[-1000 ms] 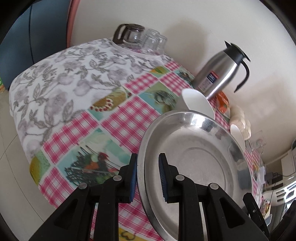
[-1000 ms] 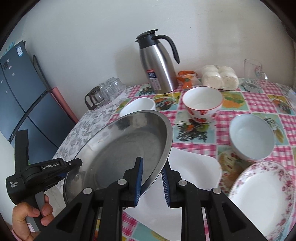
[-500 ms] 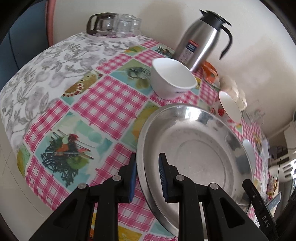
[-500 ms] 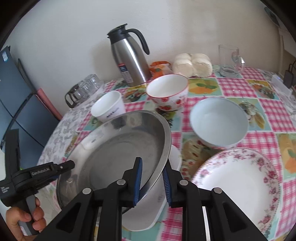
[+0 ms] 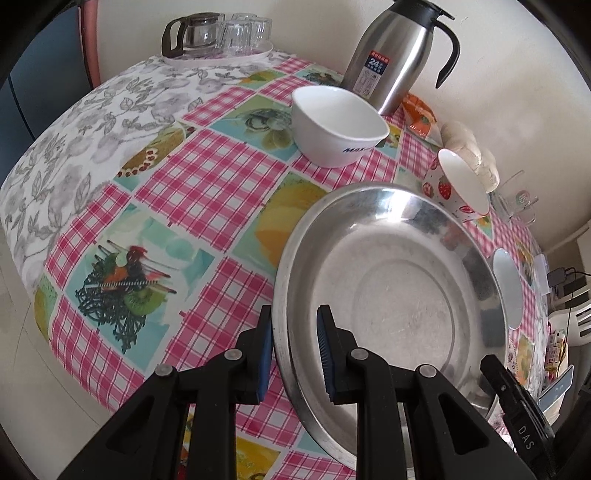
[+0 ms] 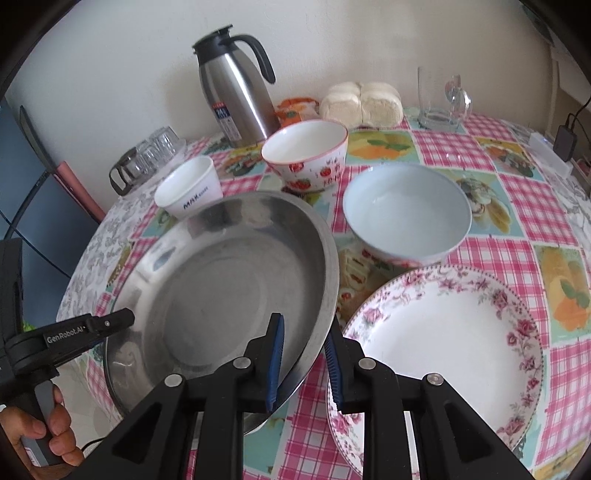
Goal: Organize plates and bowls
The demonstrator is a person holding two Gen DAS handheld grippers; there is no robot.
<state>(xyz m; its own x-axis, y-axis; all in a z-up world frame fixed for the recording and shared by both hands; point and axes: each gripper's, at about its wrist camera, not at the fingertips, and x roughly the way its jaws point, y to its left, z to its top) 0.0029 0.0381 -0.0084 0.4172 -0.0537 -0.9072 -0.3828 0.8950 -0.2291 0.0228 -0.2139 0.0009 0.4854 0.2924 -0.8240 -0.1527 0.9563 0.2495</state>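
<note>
A large steel plate (image 5: 391,280) (image 6: 229,288) hangs tilted just over the checked tablecloth, held by opposite rims. My left gripper (image 5: 295,350) is shut on its left rim. My right gripper (image 6: 304,362) is shut on its right rim. In the right wrist view the left gripper's body (image 6: 85,328) and a person's hand (image 6: 48,435) show at the plate's far side. Behind the plate stand a white bowl (image 5: 336,125) (image 6: 188,188), a strawberry bowl (image 5: 461,184) (image 6: 306,158) and a pale blue bowl (image 6: 406,210). A floral plate (image 6: 443,339) lies right of the steel plate.
A steel thermos (image 5: 391,55) (image 6: 236,92) stands by the wall. A glass jug with tumblers (image 5: 218,33) sits on a tray at the back left corner. Buns (image 6: 362,103), a glass mug (image 6: 439,99) and a charger (image 6: 565,140) line the back right. The table edge (image 5: 55,314) drops off at left.
Both grippers have sunk and tipped further down with the steel plate between them. The white square plate that showed under its right rim is now covered.
</note>
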